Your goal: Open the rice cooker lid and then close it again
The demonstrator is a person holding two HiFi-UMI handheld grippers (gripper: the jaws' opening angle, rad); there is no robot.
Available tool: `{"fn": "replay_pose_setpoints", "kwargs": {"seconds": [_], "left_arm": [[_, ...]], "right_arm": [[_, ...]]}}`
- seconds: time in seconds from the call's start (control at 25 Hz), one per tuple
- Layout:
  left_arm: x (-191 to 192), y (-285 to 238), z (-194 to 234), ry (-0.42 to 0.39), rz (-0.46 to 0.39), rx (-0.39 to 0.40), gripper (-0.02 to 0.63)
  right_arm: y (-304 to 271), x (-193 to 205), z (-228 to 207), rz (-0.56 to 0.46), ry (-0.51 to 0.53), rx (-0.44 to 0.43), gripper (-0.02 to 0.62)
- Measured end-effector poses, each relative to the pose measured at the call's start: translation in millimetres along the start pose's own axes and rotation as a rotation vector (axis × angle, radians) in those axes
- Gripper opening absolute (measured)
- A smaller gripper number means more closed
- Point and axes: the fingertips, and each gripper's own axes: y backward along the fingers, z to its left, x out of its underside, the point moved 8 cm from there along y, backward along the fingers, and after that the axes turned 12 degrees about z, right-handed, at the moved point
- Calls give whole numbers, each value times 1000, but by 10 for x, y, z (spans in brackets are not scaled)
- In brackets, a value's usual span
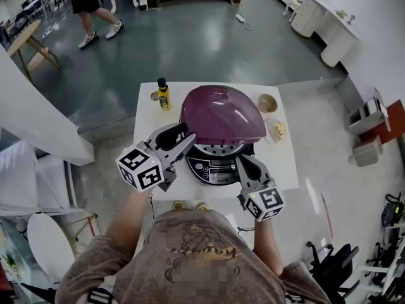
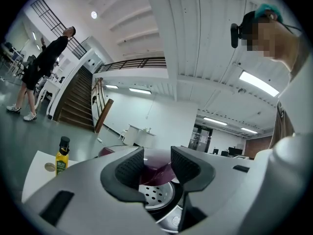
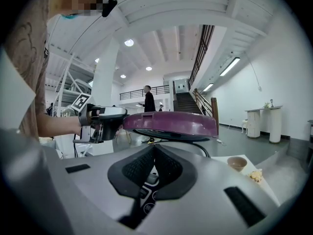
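The glossy purple domed lid (image 1: 221, 114) of the round black-and-silver rice cooker (image 1: 215, 167) stands raised off the body, hinged at the far side. In the right gripper view it lies close to level above the pot. The cooker sits in the middle of a small white square table (image 1: 286, 170), its control panel facing the person. The left gripper (image 1: 183, 139), white with dark ribbed pads, is at the lid's front-left edge and points about level. Its jaws stand apart, and in the left gripper view the purple rim shows in the gap between them, with a silver plate pierced with holes (image 2: 155, 194) just below it. Whether a pad touches the rim cannot be told. The right gripper (image 1: 242, 162) hangs low at the cooker's front right, near the control panel. Its jaws are closed together with nothing between them. On the table's far left corner a yellow oil bottle with a black cap (image 1: 164, 95) stands upright, well apart from the lid. On the right side are a small tan bowl (image 1: 267, 102) and, nearer the person, a white plate with pale food (image 1: 277, 130). Beyond the table, on the grey-green floor (image 1: 209, 37), a person in dark shorts and white shoes (image 1: 92, 11) stands well away.
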Motion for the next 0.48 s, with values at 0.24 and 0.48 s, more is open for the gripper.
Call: {"fn": "replay_pose_setpoints", "kwargs": {"seconds": [0.24,0.48], "left_arm": [[121,6,21,10,33,-20,149],[204,17,71,22,54,-40,97]], "right_arm": [[8,42,10,14,-12,6,4],[-1,64,23,21,-17,7,4]]}}
